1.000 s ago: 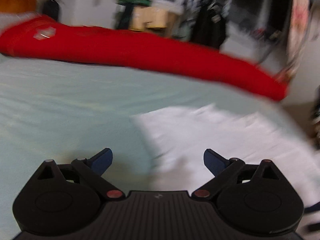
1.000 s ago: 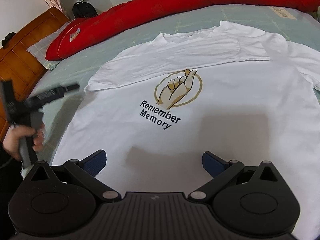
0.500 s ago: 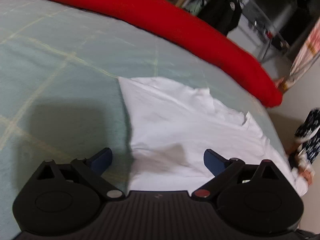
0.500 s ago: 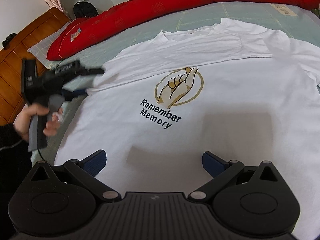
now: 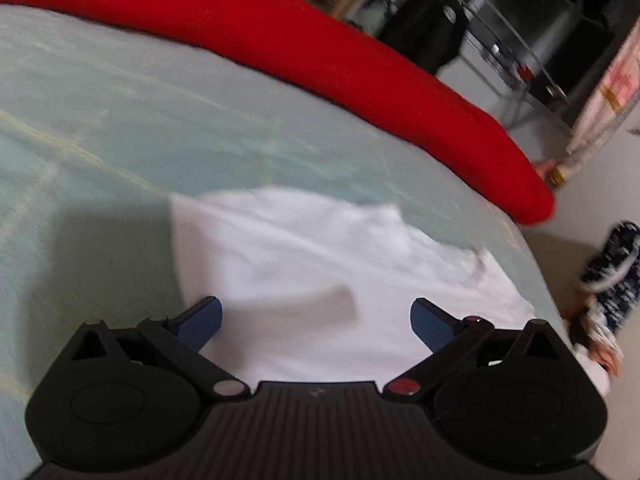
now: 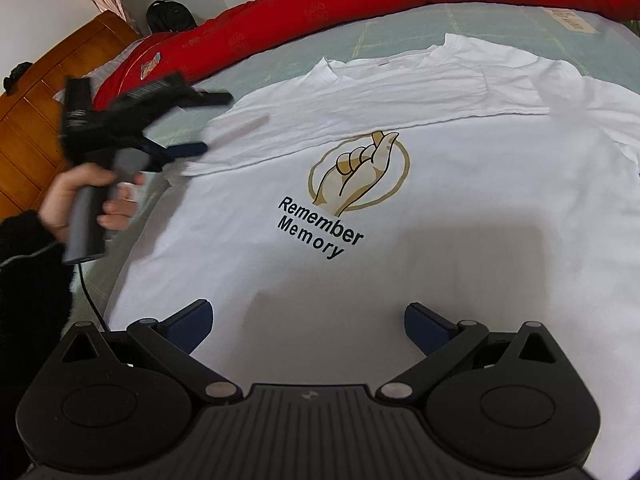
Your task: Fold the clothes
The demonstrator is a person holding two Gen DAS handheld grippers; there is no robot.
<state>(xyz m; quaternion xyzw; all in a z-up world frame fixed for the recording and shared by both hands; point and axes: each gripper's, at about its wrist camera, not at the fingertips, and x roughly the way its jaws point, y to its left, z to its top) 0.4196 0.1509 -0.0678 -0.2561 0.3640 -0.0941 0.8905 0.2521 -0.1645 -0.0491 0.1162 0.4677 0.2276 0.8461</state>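
A white T-shirt (image 6: 460, 220) with a gold hand print and "Remember Memory" lies spread front-up on the pale green bed sheet (image 6: 400, 36). A folded band runs across its upper part. My right gripper (image 6: 308, 324) hovers open over the shirt's lower middle, holding nothing. A hand (image 6: 76, 196) holds my left gripper (image 6: 208, 124) open just above the left end of that folded band. The left wrist view is blurred. There the white shirt edge (image 5: 320, 248) lies between and ahead of the open left gripper (image 5: 316, 320).
A long red bolster (image 6: 360, 4) lies along the far side of the bed, also visible in the left wrist view (image 5: 320, 48). A wooden headboard (image 6: 36, 112) stands at the left. A clothes rack (image 5: 500, 40) stands beyond the bed. Bare sheet (image 5: 100, 128) lies left of the shirt.
My left gripper has swung in from the bed's left side to the shirt's left edge and stays open. The right gripper and the shirt have hardly moved.
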